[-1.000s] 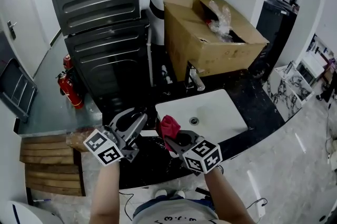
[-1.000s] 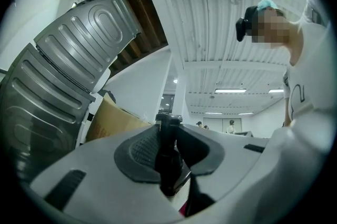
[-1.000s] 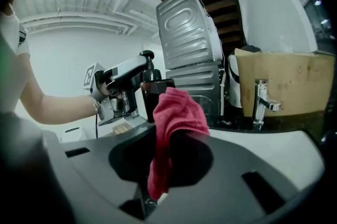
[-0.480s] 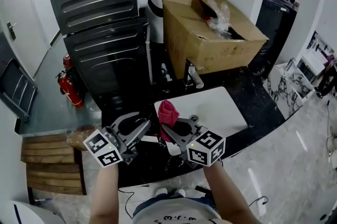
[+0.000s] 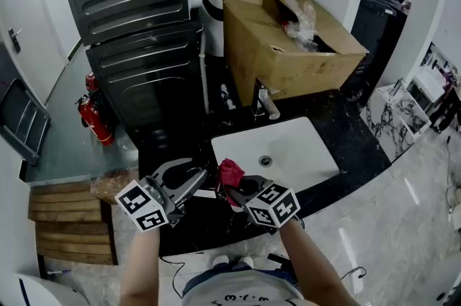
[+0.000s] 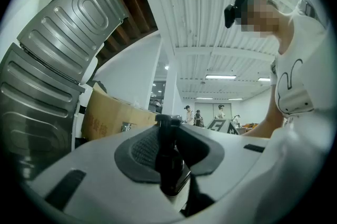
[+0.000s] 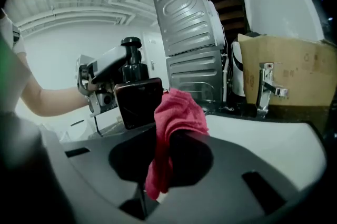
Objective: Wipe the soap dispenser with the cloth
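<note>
**Right claw.** The right claw [image 7: 162, 162] is closed on the cloth [image 7: 176, 117]. The red fabric is pinched between the jaws, and a bunched fold stands up past the tips. This fold is the working face for the wipe.

**Left claw.** The left claw [image 5: 194, 181] is clamped on the soap dispenser [image 6: 169, 162]. The dark bottle sits between the two ribbed pads, with its pump head [image 7: 131, 48] at the top. The bottle is held clear of the surface [image 5: 346, 135].

**Governing relation.** The dispenser lies to the left of the cloth and slightly farther away. In the right gripper view, the left edge of the fold overlaps the right side of the bottle body. That view does not show whether the two are touching or just apart. In the head view, the two claws stand side by side and close together.

**Long axis.** The bottle stands upright, so its long axis runs from base to pump. The flat dark face of the body is turned toward the right claw.

**Judgement for the next move.** The cloth hand is the one to move, and it probably needs only a short shift to the left. Strokes should then run up and down along the bottle. The left claw should hold the bottle steady.

**Surroundings.** Both claws are at the near left corner of the white sink [image 5: 310, 153]. The faucet [image 5: 265, 104] and a cardboard box [image 5: 288, 45] stand on the far side, well away from the work.
</note>
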Tool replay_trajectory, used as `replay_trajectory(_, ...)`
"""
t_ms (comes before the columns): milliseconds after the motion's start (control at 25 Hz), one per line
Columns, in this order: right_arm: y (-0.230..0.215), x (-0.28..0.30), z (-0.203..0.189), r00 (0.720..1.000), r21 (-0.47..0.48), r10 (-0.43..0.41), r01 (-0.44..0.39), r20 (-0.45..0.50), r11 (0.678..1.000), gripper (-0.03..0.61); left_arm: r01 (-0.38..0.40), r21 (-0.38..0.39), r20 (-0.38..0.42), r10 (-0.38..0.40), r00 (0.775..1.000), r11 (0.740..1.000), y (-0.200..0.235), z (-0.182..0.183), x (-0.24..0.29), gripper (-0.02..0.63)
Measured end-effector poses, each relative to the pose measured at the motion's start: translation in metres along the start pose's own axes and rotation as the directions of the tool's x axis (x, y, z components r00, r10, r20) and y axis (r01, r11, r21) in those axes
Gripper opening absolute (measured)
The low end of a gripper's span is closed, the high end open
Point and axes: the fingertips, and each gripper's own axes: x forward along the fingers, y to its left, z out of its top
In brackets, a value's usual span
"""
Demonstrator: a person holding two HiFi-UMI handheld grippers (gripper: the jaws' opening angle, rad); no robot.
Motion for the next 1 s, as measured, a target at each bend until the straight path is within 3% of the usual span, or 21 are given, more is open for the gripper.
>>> replay_trajectory(80,-0.009,-0.006,0.002,1.0,-0.006,-0.029,0.029,0.008,1.0,0.058,-0.007,0.071,-0.019,0.008,1.0,0.997,-0.006,0.0,0.0,0.103)
replay_trajectory(160,-0.019,-0.015,0.013,0.998,0.0,-0.034,0.034,0.048,0.999,0.058,-0.011,0.211,-0.061,0.024,0.998,0.977,-0.017,-0.001,0.002,0.103)
replay_trajectory(240,-0.025,-0.025,0.027,0.995,0.0,-0.021,0.022,0.095,1.0,0.058,0.017,0.36,-0.117,0.027,0.993,0.933,-0.029,-0.004,0.006,0.101)
replay_trajectory(320,-0.029,-0.033,0.04,0.991,0.004,-0.002,0.002,0.13,1.0,0.058,0.061,0.452,-0.16,0.014,0.987,0.89,-0.04,-0.009,0.009,0.101)
replay_trajectory(400,-0.033,-0.035,0.048,0.988,0.014,0.024,-0.027,0.15,1.0,0.058,0.096,0.486,-0.184,-0.006,0.983,0.869,-0.043,-0.017,0.012,0.101)
replay_trajectory(520,-0.032,-0.029,0.051,0.985,-0.001,0.099,-0.1,0.138,0.995,0.058,0.143,0.491,-0.224,-0.034,0.974,0.859,-0.047,-0.035,0.016,0.1)
replay_trajectory(640,-0.018,-0.024,0.052,0.959,-0.044,0.273,-0.27,0.083,0.962,0.058,0.203,0.504,-0.263,-0.075,0.962,0.839,-0.061,-0.05,0.016,0.1)
replay_trajectory(760,-0.004,-0.025,0.049,0.872,-0.013,0.49,-0.49,-0.003,0.871,0.058,0.257,0.504,-0.257,-0.141,0.956,0.825,-0.079,-0.051,0.016,0.1)
replay_trajectory(880,0.006,-0.029,0.048,0.741,0.1,0.67,-0.664,-0.043,0.741,0.057,0.288,0.506,-0.246,-0.184,0.952,0.813,-0.088,-0.042,0.017,0.101)
replay_trajectory(1000,0.01,-0.03,0.053,0.623,0.218,0.782,-0.764,0.003,0.608,0.057,0.296,0.508,-0.237,-0.199,0.951,0.809,-0.089,-0.035,0.018,0.101)
